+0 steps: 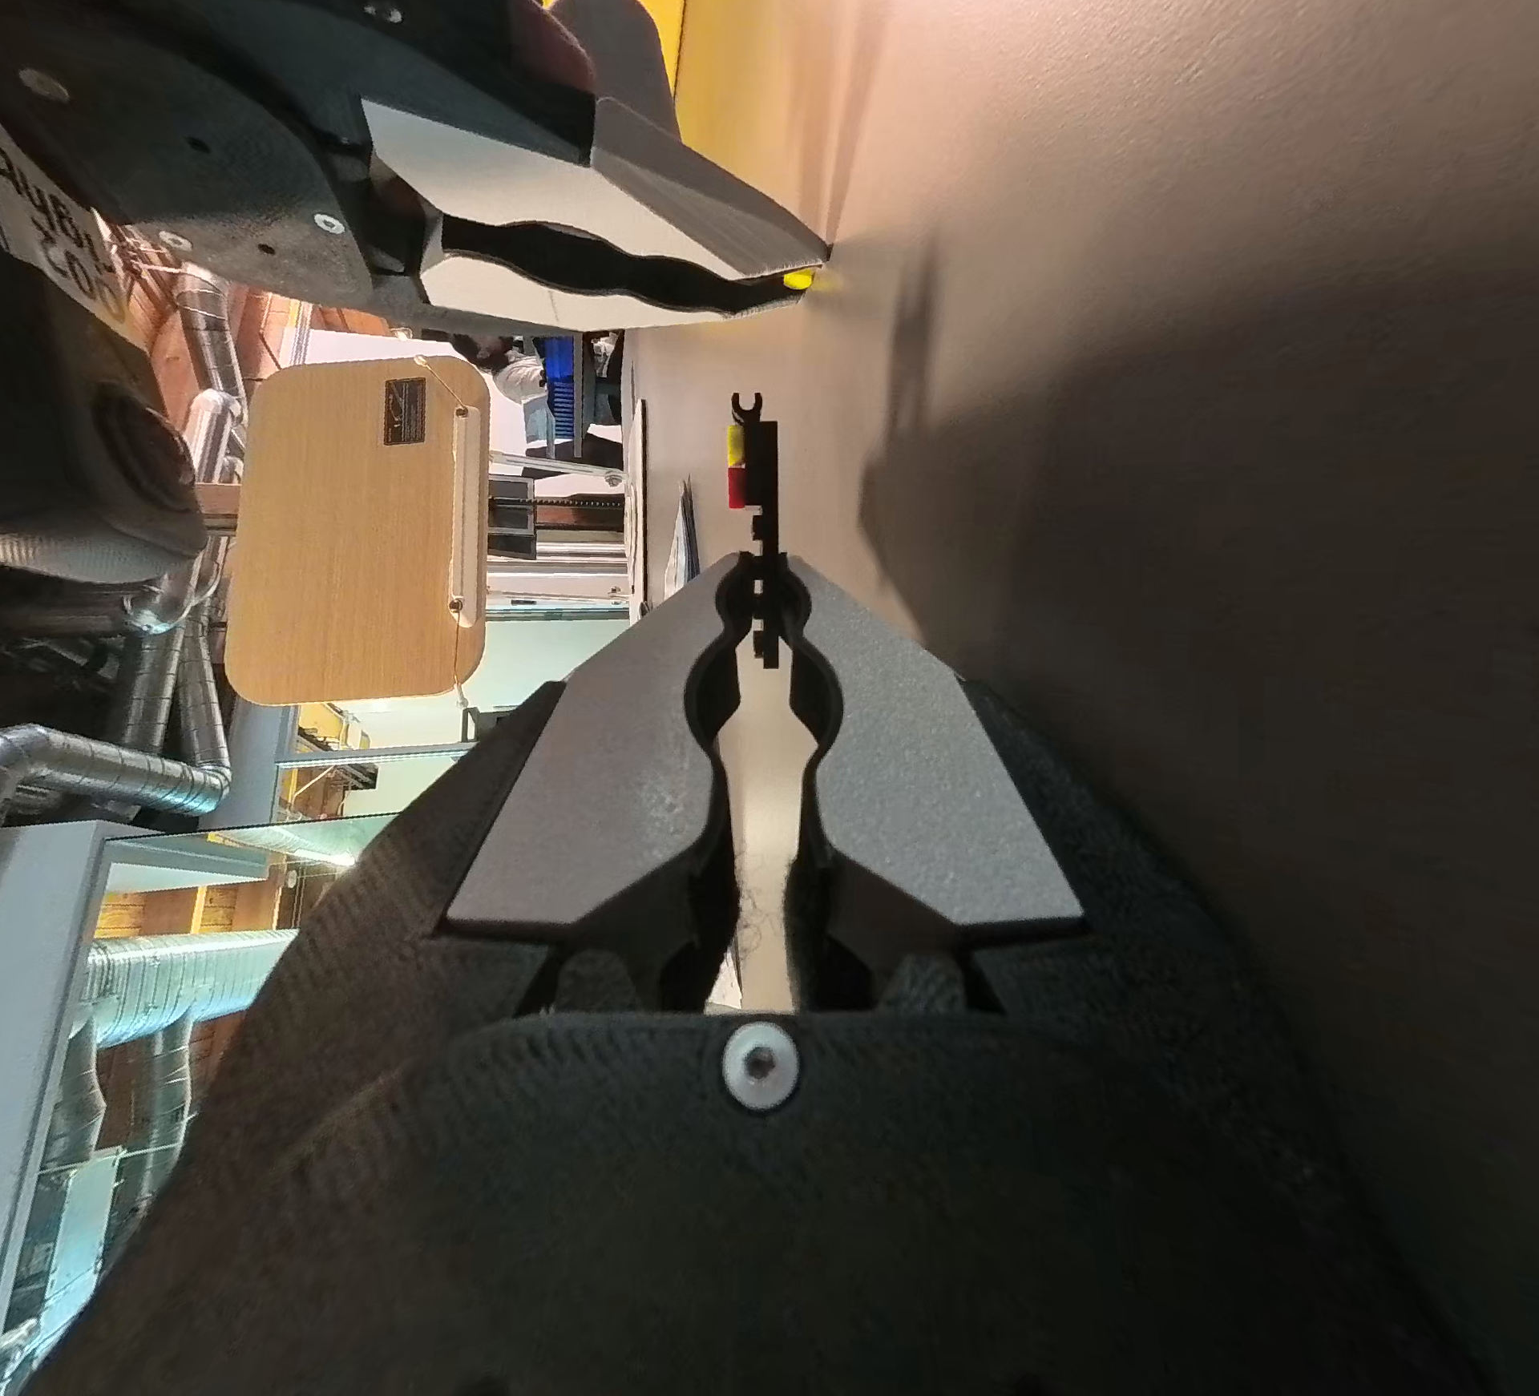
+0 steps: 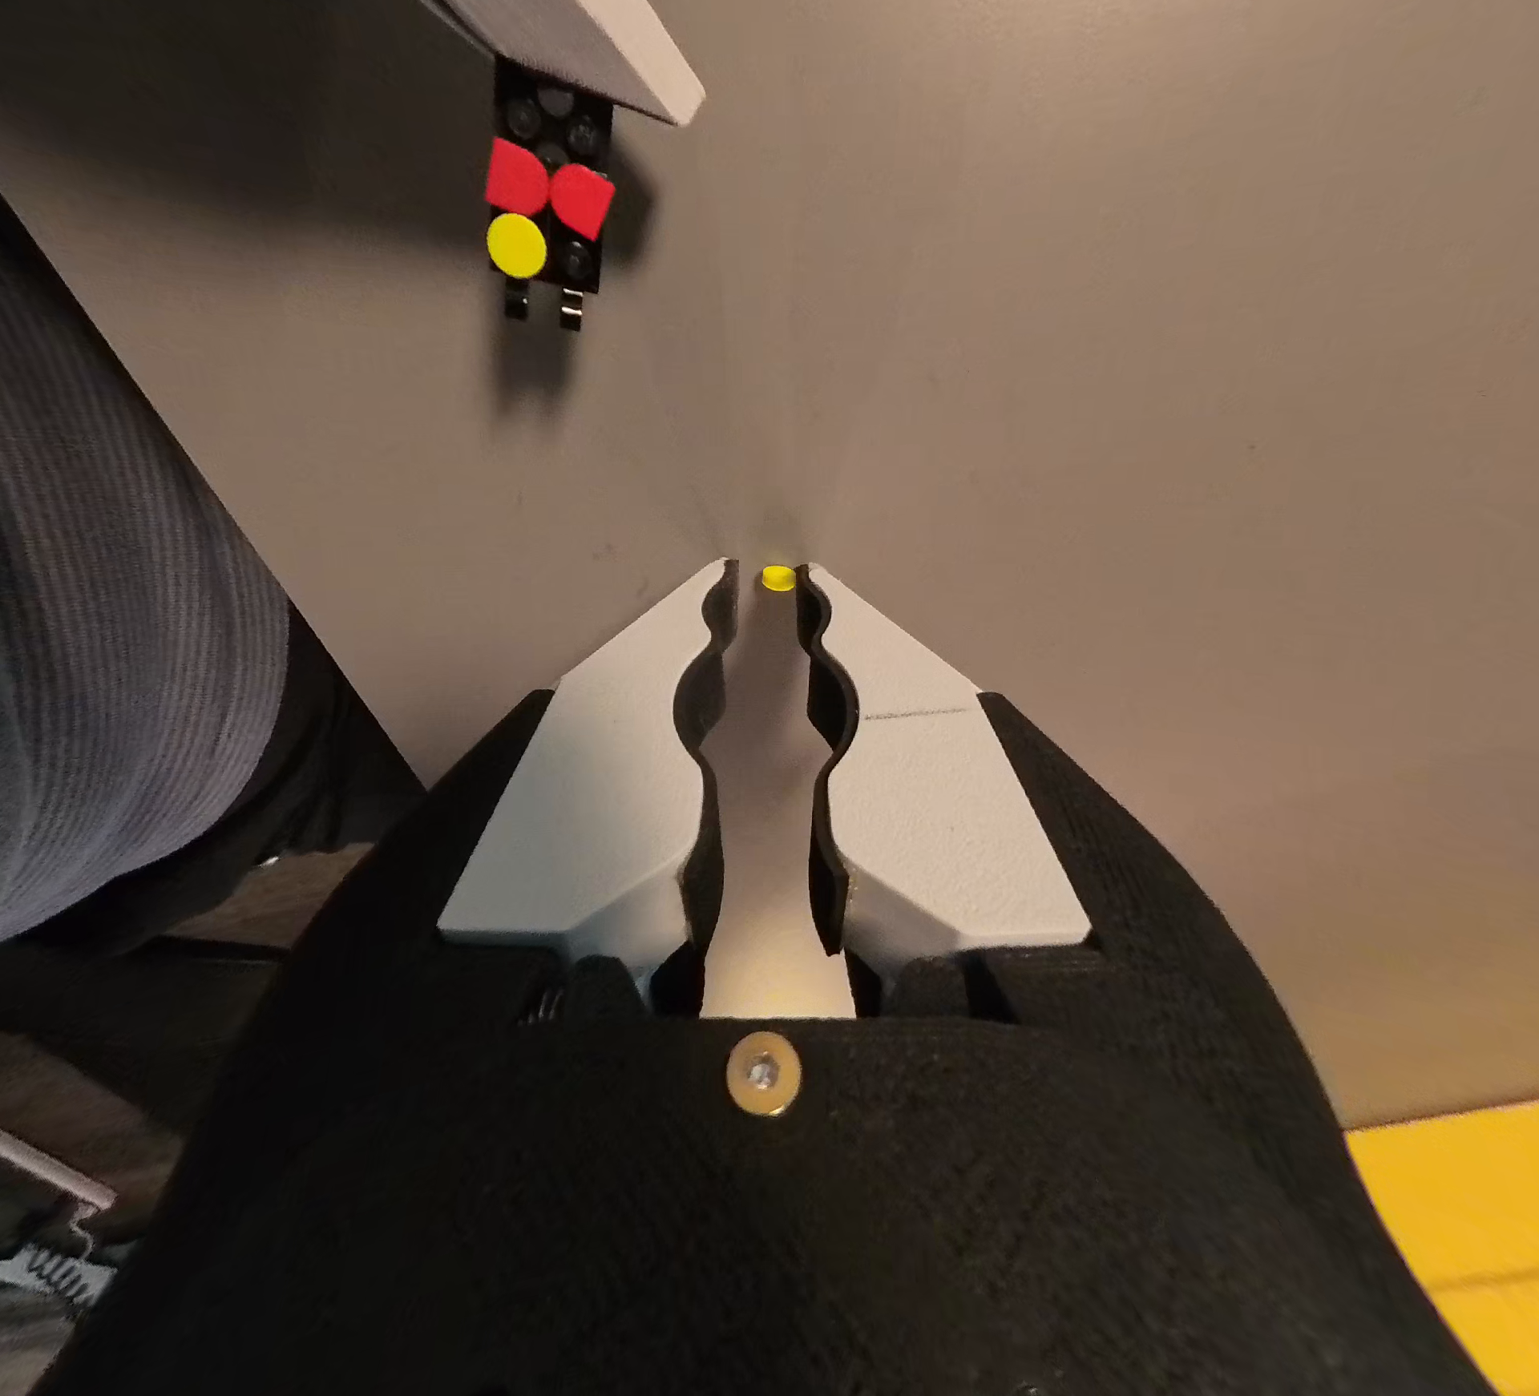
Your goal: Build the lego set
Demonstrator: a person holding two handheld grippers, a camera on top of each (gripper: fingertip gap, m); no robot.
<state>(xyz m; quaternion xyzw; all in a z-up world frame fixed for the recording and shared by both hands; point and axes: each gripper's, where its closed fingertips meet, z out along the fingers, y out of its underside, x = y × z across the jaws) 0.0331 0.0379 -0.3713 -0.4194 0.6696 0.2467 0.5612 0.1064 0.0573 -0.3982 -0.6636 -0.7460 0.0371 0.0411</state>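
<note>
Left gripper (image 1: 762, 573) fingers clamp a black plate (image 1: 766, 515); right gripper (image 2: 768, 575) fingers, narrowly parted, bracket a small yellow stud (image 2: 777, 577) on the bench (image 2: 1083, 357).

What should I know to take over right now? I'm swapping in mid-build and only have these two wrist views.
Left gripper: shut on the black lego plate, holding it by one end just above the table.
Right gripper: open, tips at the table, straddling a loose small yellow round piece, not yet gripped.
Done: two red pieces and one yellow round tile sit on the plate.
Left: one stud beside the yellow tile is bare; probably close on the loose piece and press it there.
</note>
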